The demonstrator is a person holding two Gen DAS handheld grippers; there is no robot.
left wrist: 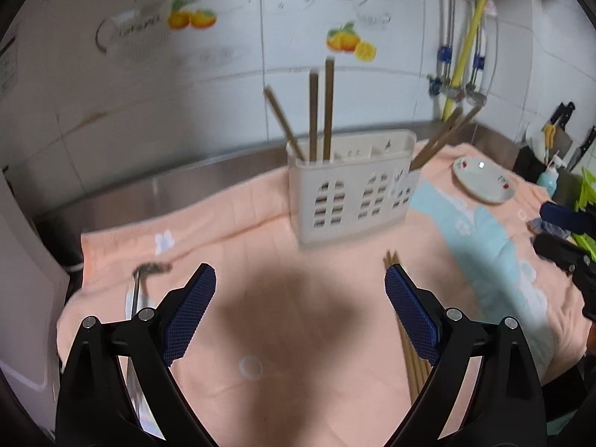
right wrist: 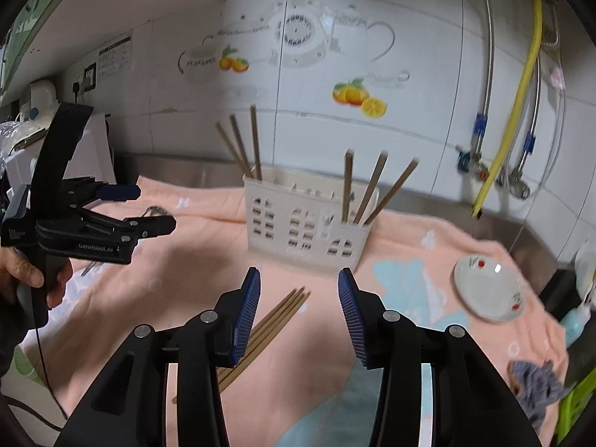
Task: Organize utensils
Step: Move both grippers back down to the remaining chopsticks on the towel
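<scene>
A white slotted utensil holder point(left wrist: 354, 190) point(right wrist: 309, 219) stands upright on a peach towel point(left wrist: 260, 246). Three brown chopsticks point(left wrist: 320, 111) lean in its left end, and others point(right wrist: 368, 190) lean in its right end. A loose bundle of chopsticks point(right wrist: 275, 316) point(left wrist: 409, 354) lies on the towel in front of the holder, partly hidden by fingers in both views. My left gripper point(left wrist: 300, 287) is wide open over bare towel, the bundle just outside its right finger. My right gripper point(right wrist: 298, 298) is open above the bundle's tips, with nothing between the pads. A metal utensil point(left wrist: 139, 290) lies at the towel's left.
A small white plate point(right wrist: 488, 292) point(left wrist: 484, 180) rests on the towel at the right. A grey cloth point(right wrist: 536, 383) is crumpled near the right edge. Knives point(left wrist: 562, 119) and a soap bottle point(left wrist: 547, 178) stand beyond. The tiled wall and pipes point(right wrist: 521, 119) close the back.
</scene>
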